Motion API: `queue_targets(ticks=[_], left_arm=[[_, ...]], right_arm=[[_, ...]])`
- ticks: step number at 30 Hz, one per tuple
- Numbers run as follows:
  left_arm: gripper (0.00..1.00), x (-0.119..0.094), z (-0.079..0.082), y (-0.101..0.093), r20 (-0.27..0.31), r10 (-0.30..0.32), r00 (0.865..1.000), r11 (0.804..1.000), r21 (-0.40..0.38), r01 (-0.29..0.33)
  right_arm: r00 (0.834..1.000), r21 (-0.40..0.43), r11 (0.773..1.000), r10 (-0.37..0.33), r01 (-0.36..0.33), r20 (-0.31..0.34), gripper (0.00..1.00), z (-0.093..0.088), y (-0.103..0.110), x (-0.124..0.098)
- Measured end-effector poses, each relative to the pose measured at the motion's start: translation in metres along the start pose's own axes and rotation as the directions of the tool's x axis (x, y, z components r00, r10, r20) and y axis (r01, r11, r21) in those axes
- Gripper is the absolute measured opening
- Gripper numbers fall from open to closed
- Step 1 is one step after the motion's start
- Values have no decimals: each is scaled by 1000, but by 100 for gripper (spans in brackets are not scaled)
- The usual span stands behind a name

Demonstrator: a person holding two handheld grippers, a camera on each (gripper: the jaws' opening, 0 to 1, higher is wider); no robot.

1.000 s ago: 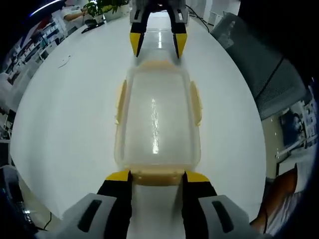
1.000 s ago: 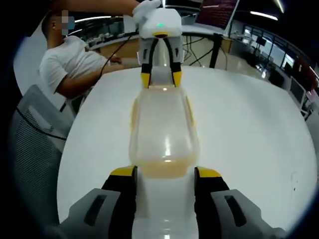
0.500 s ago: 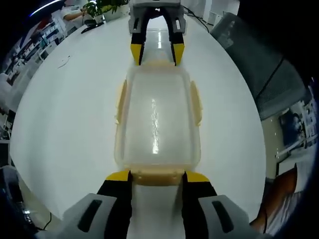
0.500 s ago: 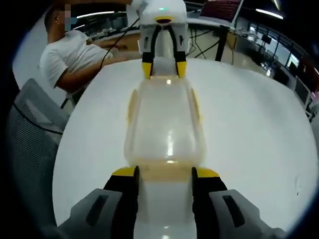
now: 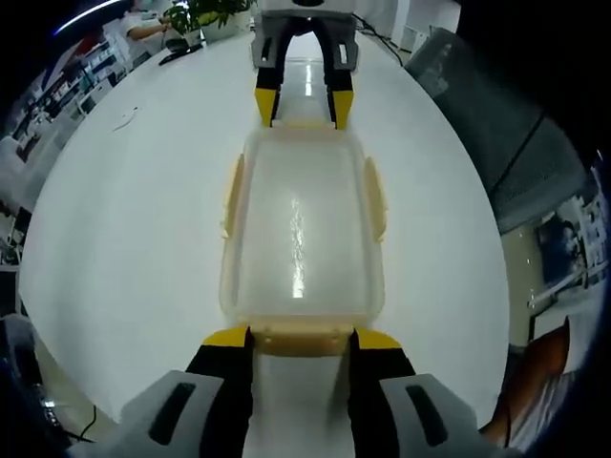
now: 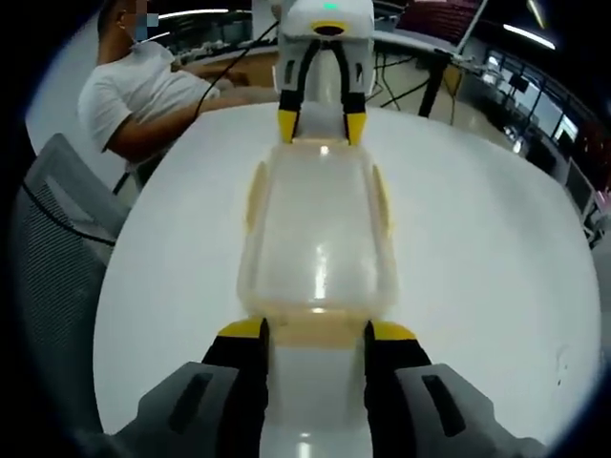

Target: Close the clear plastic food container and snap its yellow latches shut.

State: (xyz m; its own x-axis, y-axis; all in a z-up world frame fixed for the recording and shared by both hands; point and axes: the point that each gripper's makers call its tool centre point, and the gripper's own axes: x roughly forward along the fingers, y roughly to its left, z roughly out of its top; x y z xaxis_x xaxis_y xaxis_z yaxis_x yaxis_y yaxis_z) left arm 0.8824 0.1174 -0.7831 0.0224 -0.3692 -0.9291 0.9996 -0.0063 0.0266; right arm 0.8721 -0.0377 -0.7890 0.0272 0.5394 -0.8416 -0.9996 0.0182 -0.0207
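seated person [image 6: 143,100], plant [image 5: 205,11], lidded container [image 5: 301,229]

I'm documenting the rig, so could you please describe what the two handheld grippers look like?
Both match: the left gripper and right gripper each have two black jaws with yellow tips on grey bodies with dark slots. Seen from opposite, the left one has a white housing with a green light.

A clear rectangular plastic food container [image 5: 302,229] lies flat near the middle of a round white table [image 5: 124,219], lid on. Pale yellow latches [image 5: 232,196] line its long sides and both short ends.
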Motion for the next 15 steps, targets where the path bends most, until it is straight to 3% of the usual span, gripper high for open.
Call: queue_targets(ticks=[15], left_arm=[[32, -4, 5, -7, -17, -2, 1000, 1000, -10, 2]], right_arm=[[1000, -8, 1000, 10, -10, -2, 34, 2, 4, -13]])
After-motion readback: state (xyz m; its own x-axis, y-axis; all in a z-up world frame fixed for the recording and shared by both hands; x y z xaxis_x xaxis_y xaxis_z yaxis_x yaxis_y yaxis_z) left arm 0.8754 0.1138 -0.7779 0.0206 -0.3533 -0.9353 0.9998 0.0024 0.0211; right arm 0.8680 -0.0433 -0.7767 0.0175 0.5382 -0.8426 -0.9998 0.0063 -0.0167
